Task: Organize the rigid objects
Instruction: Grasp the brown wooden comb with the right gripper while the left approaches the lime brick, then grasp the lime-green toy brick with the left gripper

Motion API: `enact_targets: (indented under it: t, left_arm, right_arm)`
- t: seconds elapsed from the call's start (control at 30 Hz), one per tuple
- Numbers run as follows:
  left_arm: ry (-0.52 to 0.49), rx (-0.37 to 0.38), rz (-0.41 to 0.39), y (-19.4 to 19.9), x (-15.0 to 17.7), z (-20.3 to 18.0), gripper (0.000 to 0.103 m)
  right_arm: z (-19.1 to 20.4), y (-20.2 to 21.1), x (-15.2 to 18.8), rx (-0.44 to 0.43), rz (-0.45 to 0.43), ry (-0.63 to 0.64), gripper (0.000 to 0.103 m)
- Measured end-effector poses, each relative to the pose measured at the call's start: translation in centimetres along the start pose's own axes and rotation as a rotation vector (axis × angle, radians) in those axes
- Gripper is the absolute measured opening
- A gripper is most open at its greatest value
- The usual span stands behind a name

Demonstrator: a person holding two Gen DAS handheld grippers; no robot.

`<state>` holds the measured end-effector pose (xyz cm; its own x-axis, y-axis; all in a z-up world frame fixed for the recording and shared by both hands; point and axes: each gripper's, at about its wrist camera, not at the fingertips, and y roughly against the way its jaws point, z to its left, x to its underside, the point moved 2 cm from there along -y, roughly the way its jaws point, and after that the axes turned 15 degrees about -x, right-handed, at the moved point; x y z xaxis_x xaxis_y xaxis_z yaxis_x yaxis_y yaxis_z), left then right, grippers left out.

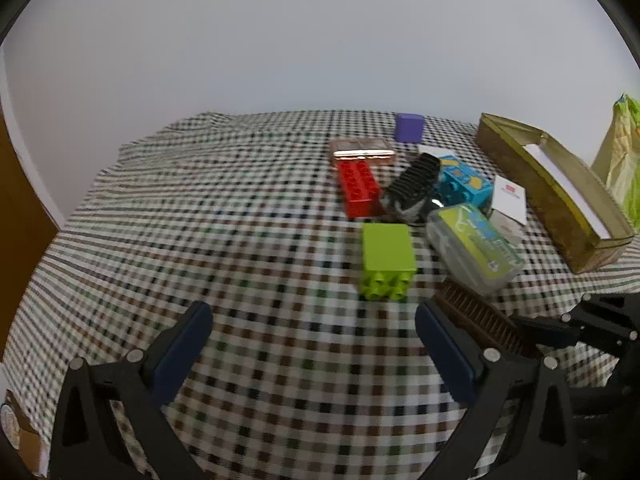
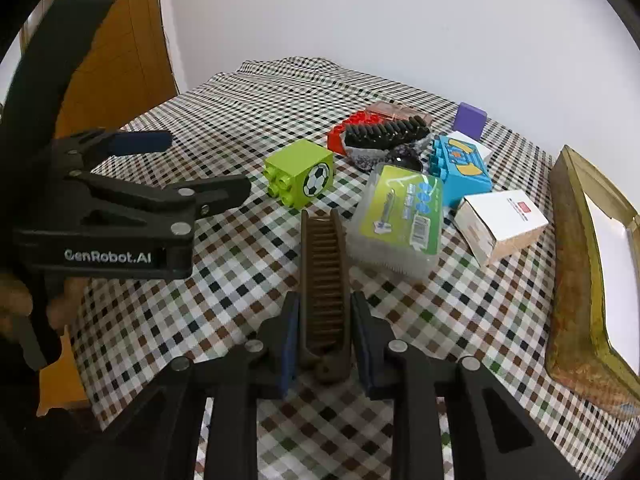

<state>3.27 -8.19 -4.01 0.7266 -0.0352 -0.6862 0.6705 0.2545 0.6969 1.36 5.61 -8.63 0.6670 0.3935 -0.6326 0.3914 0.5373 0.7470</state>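
My right gripper is shut on a brown comb, teeth up, just above the checked cloth. The comb also shows in the left wrist view. My left gripper is open and empty over the cloth, also seen in the right wrist view. Ahead lie a lime green block with a football sticker, a clear plastic case with a green label, a red brick, a black comb, a blue block, a white card box and a purple block.
An open gold tin box stands along the right side of the table, also in the left wrist view. A pinkish flat case lies behind the red brick. A green-yellow bag is at far right. A wooden door is at left.
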Motion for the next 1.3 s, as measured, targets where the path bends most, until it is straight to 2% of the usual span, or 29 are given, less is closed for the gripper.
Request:
enact_targets:
  t: [0.13, 0.27, 0.37, 0.47, 0.63, 0.7, 0.73, 0.83, 0.87, 0.93, 1.07, 1.3]
  left_arm:
    - [-0.003, 0.028, 0.003, 0.2, -0.3, -1.0, 0.102]
    - [-0.012, 0.018, 0.008, -0.4, -1.0, -2.0, 0.102]
    - [-0.012, 0.027, 0.034, -1.3, -1.5, -2.6, 0.095]
    - [-0.008, 0.057, 0.062, -1.9, -1.6, -3.2, 0.095]
    - [-0.041, 0.044, 0.096, -3.1, -1.8, -4.4, 0.078]
    - [-0.036, 0.046, 0.11, -3.6, -1.8, -4.4, 0.064]
    - [-0.033, 0.052, 0.12, -3.8, -1.8, -4.5, 0.063]
    - [-0.042, 0.058, 0.08, -3.8, -1.9, -4.5, 0.051]
    - [-0.045, 0.062, 0.071, -3.7, -1.9, -4.7, 0.041]
    - [-0.05, 0.07, 0.064, -3.6, -1.9, -4.6, 0.031]
    - [-0.036, 0.078, 0.052, -3.2, -1.7, -4.2, 0.031]
    - [0.009, 0.111, -0.02, -0.8, -2.5, -3.5, 0.031]
  right_arm:
    - [-0.7, 0.8, 0.8, -0.038, -0.014, -0.045, 0.027]
    - [-1.6, 2.9, 2.1, -0.06, -0.047, -0.086, 0.027]
    - [-2.3, 5.0, 2.8, -0.061, -0.098, -0.122, 0.027]
    - [-2.8, 6.8, 3.4, -0.057, -0.131, -0.148, 0.027]
    - [-3.8, 8.8, 3.7, -0.031, -0.193, -0.17, 0.027]
    - [-4.3, 9.2, 3.4, -0.015, -0.222, -0.189, 0.027]
    - [-4.5, 9.4, 3.3, -0.009, -0.234, -0.2, 0.027]
    - [-5.4, 9.9, 3.4, 0.007, -0.27, -0.229, 0.027]
    - [-5.5, 10.1, 3.5, 0.013, -0.286, -0.24, 0.027]
    - [-6.2, 10.5, 3.6, 0.02, -0.323, -0.27, 0.027]
    - [-7.9, 11.6, 4.1, 0.022, -0.398, -0.326, 0.027]
    - [-10.3, 13.5, 4.4, 0.05, -0.49, -0.384, 0.027]
